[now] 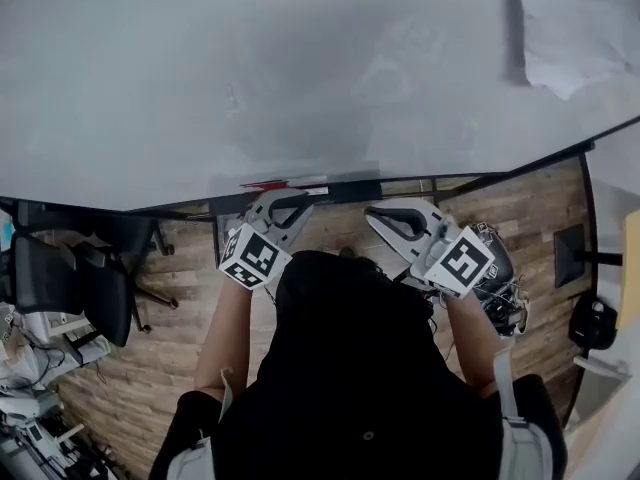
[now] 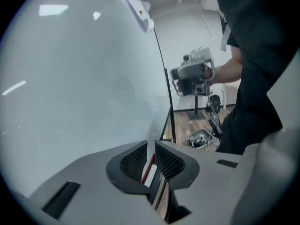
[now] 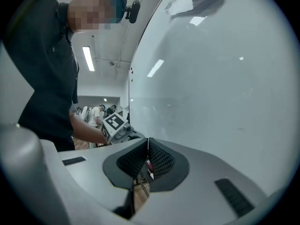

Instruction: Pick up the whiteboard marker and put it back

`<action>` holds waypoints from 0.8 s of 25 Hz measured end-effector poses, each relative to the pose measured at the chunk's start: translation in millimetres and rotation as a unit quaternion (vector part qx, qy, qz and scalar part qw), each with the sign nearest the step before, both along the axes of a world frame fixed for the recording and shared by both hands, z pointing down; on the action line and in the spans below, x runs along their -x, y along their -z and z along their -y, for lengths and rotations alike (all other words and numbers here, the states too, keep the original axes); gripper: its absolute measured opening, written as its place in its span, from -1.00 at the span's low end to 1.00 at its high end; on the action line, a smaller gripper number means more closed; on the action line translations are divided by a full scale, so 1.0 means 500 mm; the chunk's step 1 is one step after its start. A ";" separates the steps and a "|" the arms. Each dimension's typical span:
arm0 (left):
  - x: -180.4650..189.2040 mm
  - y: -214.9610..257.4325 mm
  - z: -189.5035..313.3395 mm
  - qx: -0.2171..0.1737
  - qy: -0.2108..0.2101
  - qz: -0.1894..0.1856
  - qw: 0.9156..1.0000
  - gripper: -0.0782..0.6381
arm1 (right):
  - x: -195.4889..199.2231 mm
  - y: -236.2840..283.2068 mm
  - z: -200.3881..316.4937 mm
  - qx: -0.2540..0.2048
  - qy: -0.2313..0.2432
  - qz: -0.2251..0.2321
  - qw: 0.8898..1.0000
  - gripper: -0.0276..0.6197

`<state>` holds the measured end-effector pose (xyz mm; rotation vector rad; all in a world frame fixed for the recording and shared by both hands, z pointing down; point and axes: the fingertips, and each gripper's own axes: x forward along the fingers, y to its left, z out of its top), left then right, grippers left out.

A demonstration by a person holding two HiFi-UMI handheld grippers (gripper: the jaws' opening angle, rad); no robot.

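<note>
Marker (image 2: 149,172): sitting in the slim gap of the left gripper (image 2: 151,145), running lengthwise along that gap, with a ribbed pad pressing on either side.
Marker look: showing a thin red strip beside a white length; hiding mostly behind the pads, leaving cap and body hard to tell apart.
Left gripper: gripping the marker with jaws narrowly apart, tilting downward and pointing along the whiteboard (image 2: 70,88).
Right gripper (image 3: 148,143): holding nothing, pads meeting at the tips, hanging level beside the whiteboard, well apart from the marker.
Both grippers: hovering side by side at the whiteboard's lower edge, above the wooden floor (image 1: 180,298).
Head view: showing a red and white length just past the left gripper's tips, lying against that lower edge.
</note>
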<state>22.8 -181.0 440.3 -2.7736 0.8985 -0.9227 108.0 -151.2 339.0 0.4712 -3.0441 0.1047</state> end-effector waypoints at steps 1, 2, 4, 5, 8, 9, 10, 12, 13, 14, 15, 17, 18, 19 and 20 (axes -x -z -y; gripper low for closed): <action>-0.001 0.039 -0.006 -0.019 0.005 -0.026 0.999 -0.61 | 0.002 0.008 0.004 -0.007 0.003 -0.002 1.000 -0.85; -0.001 0.078 -0.012 -0.036 0.010 -0.053 0.998 -0.63 | 0.003 0.015 0.007 -0.014 0.009 -0.008 1.000 -0.85; 0.001 0.154 -0.022 -0.057 0.020 -0.126 0.990 -0.68 | 0.010 0.036 0.012 -0.027 0.020 -0.011 0.999 -0.85; 0.002 0.190 -0.026 -0.058 0.023 -0.171 0.983 -0.71 | 0.018 0.055 0.014 -0.030 0.025 -0.001 0.999 -0.85; 0.014 0.271 -0.043 -0.031 0.028 -0.305 0.951 -0.75 | 0.043 0.100 0.014 -0.033 0.042 0.018 0.998 -0.85; 0.021 0.289 -0.050 -0.023 0.028 -0.339 0.940 -0.75 | 0.049 0.106 0.012 -0.034 0.051 0.016 0.998 -0.85; 0.028 0.303 -0.057 -0.019 0.026 -0.365 0.931 -0.75 | 0.053 0.110 0.010 -0.036 0.062 0.012 0.997 -0.85; 0.032 0.317 -0.072 -0.019 0.020 -0.383 0.923 -0.75 | 0.062 0.127 0.004 -0.039 0.082 0.015 0.996 -0.85; 0.030 0.316 -0.079 -0.019 0.019 -0.377 0.926 -0.75 | 0.066 0.141 0.000 -0.041 0.087 0.022 0.995 -0.85; 0.026 0.311 -0.088 -0.019 0.018 -0.368 0.930 -0.75 | 0.070 0.159 -0.003 -0.041 0.086 0.031 0.995 -0.85; 0.022 0.307 -0.098 -0.019 0.018 -0.360 0.933 -0.75 | 0.073 0.178 -0.007 -0.039 0.082 0.040 0.995 -0.85; 0.020 0.310 -0.117 -0.021 0.019 -0.363 0.931 -0.75 | 0.072 0.201 -0.016 -0.035 0.078 0.048 0.995 -0.85; 0.022 0.317 -0.123 -0.025 0.019 -0.370 0.928 -0.75 | 0.069 0.206 -0.019 -0.036 0.079 0.050 0.995 -0.86; 0.024 0.324 -0.126 -0.031 0.019 -0.376 0.926 -0.75 | 0.067 0.208 -0.021 -0.037 0.079 0.052 0.995 -0.86; 0.025 0.330 -0.127 -0.037 0.019 -0.379 0.925 -0.75 | 0.064 0.207 -0.023 -0.039 0.078 0.055 0.995 -0.86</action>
